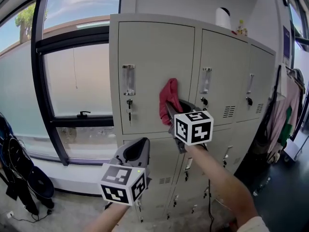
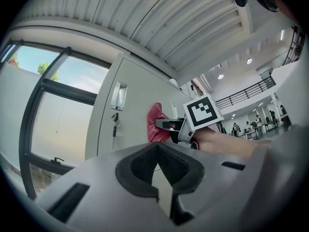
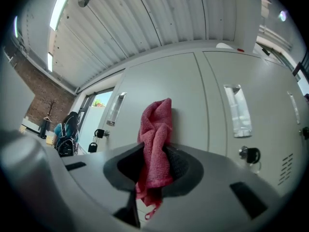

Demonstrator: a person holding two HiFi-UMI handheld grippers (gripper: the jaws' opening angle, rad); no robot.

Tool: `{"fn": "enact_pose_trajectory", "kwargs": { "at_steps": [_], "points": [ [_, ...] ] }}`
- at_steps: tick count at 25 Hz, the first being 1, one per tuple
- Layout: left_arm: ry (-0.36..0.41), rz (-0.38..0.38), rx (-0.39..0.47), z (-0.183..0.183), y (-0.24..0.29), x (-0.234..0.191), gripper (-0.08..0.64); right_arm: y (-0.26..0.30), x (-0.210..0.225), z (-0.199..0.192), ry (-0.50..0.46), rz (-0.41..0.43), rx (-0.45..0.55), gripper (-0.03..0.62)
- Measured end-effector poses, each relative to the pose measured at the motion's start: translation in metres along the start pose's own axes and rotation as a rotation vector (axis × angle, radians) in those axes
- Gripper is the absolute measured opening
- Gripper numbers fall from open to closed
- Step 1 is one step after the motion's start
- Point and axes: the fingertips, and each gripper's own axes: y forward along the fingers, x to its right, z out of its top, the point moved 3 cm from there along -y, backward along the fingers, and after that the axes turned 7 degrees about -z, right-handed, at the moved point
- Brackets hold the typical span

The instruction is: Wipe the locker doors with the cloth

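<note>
- Cloth of red knitted fabric (image 1: pixel 169 94) (image 3: pixel 155 129) is pinched between the jaws of the right gripper (image 1: pixel 170 111) (image 3: pixel 154 170). Most of it stands bunched above and ahead of the jaws, and a short end hangs below them.
- Just beyond the right gripper's jaw tips stands the pale grey metal upper locker door (image 1: pixel 154 57) (image 3: pixel 188 95). The bunched cloth lies against it near the door's right edge.
- Left of the right gripper on that same door is a clear plastic label holder (image 1: pixel 128 79), with a key on a dark fob (image 1: pixel 129 111) hanging from the lock beneath it.
- Right of the right gripper is the neighbouring grey locker door (image 1: pixel 224 76), which has its own label holder and lock.
- The left gripper (image 1: pixel 136 151) (image 2: pixel 161 170) sits lower than the right one and to its left, well apart from the cloth. Its jaws are drawn together at the tips with nothing between them.
- Ahead of the left gripper's jaws is a lower grey locker door (image 1: pixel 161 163). In the left gripper view the cloth (image 2: pixel 155 124) appears above and beyond the jaws.
- Far to the left of both grippers is a large dark-framed window (image 1: pixel 72 81).
</note>
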Motion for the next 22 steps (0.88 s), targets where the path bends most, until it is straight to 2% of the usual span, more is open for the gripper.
{"fn": "enact_pose_trajectory", "kwargs": {
  "at_steps": [6, 11, 15, 22],
  "points": [
    [-0.011, -0.040, -0.010, -0.008, 0.017, 0.021, 0.005, -0.017, 0.053, -0.019, 0.014, -0.092, -0.015, 0.086],
    [-0.019, -0.044, -0.016, -0.012, 0.020, 0.026, 0.005, -0.027, 0.072, -0.036, 0.025, -0.144, -0.020, 0.087],
    [-0.028, -0.041, -0.021, -0.017, 0.019, 0.023, 0.005, -0.031, 0.076, -0.052, 0.064, -0.162, -0.030, 0.087],
    [-0.051, -0.039, -0.027, -0.025, 0.015, 0.020, 0.005, -0.031, 0.058, -0.071, 0.086, -0.157, -0.051, 0.087]
  ]
}}
